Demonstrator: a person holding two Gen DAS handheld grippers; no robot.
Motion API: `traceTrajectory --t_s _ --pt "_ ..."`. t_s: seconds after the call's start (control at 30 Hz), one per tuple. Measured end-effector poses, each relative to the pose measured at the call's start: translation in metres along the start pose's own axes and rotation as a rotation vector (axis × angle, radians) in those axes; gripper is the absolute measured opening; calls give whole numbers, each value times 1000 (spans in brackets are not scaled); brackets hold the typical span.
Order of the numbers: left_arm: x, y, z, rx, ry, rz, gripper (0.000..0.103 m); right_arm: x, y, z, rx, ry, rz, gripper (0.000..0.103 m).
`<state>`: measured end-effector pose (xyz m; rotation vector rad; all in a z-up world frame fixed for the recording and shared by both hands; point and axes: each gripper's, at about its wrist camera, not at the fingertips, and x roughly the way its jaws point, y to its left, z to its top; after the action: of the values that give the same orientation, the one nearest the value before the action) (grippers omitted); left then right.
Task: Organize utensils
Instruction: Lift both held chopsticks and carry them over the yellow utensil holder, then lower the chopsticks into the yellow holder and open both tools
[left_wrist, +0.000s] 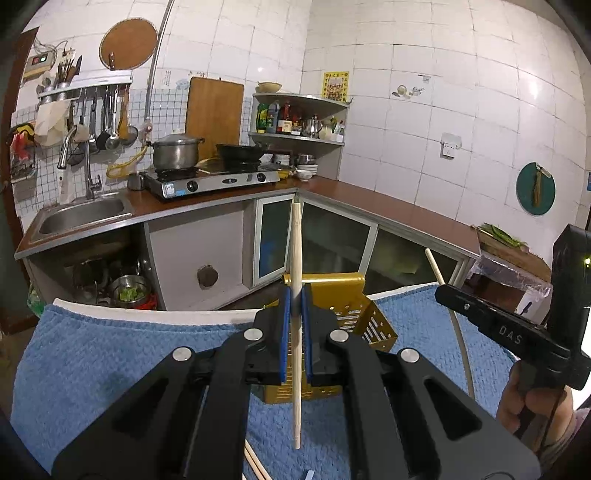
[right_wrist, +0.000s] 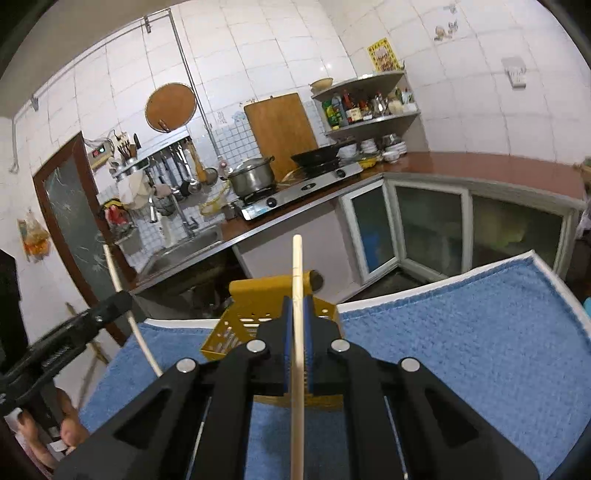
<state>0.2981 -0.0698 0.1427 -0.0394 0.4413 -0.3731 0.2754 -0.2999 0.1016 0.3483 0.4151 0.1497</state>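
My left gripper (left_wrist: 295, 299) is shut on a pale wooden chopstick (left_wrist: 296, 251) that stands nearly upright between its blue pads. My right gripper (right_wrist: 298, 306) is likewise shut on a second wooden chopstick (right_wrist: 297, 266), also upright. Just beyond both sets of fingers a gold perforated utensil holder (left_wrist: 369, 325) (right_wrist: 236, 325) sits on the blue towel (left_wrist: 110, 354) (right_wrist: 461, 332). In the left wrist view the right gripper (left_wrist: 441, 291) shows at the right edge, held by a hand (left_wrist: 528, 402). In the right wrist view the left gripper (right_wrist: 123, 301) shows at the left with its chopstick (right_wrist: 122, 291).
More chopsticks (left_wrist: 255, 461) lie on the towel under the left gripper. Beyond the table edge stand kitchen cabinets (left_wrist: 273, 236), a sink (left_wrist: 81, 214), a gas stove (left_wrist: 210, 181) with a pot and a pan, and a corner shelf (left_wrist: 299, 118) of bottles.
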Motion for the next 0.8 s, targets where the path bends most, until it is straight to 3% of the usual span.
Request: traceTrajectory --t_s 0.23,0.6,0.8 --pt "7 4 11 -16 -14 2 4 14 3 8 -31 -13 -29 6" --pt "-6 -13 58 15 -129 -9 4 -6 34 60 -115 -260 -51 6" --pt "8 -15 68 23 -216 32 4 4 45 71 -154 -406 -47 6"
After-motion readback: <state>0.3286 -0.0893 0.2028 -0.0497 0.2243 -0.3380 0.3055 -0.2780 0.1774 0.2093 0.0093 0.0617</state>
